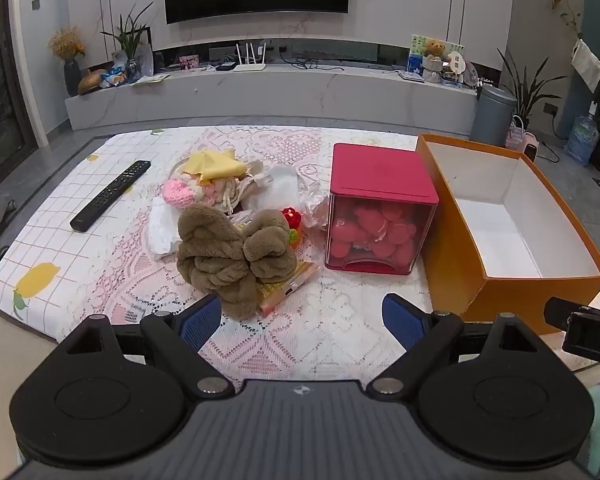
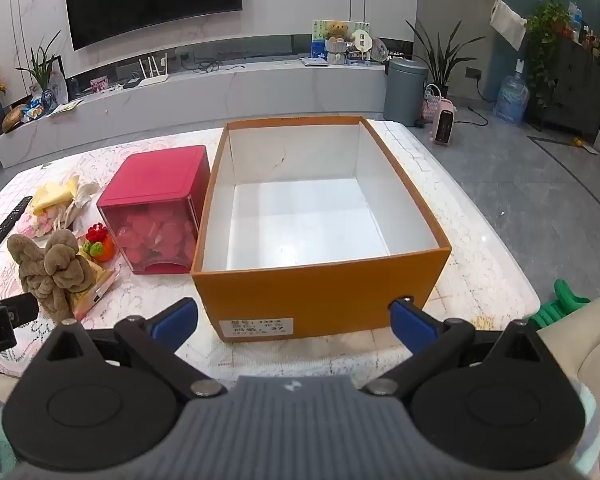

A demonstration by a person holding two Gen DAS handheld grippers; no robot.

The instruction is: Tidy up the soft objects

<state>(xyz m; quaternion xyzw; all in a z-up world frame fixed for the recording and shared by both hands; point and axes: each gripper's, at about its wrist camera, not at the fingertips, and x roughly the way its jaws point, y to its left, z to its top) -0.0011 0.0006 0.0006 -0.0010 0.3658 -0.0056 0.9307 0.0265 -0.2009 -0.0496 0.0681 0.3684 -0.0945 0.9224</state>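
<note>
Two containers stand side by side on the table (image 1: 100,208): an orange box (image 2: 320,300), white inside and holding nothing, and a red case (image 1: 382,184) whose clear front shows pink soft pieces (image 1: 374,234). A label on the box front is too blurred to read. Left of the case lies the heap: brown plush (image 1: 230,252), yellow cloth (image 1: 214,164), pink knit (image 1: 178,192). Left gripper (image 1: 300,320) and right gripper (image 2: 294,320) both gape wide, grasping nothing.
</note>
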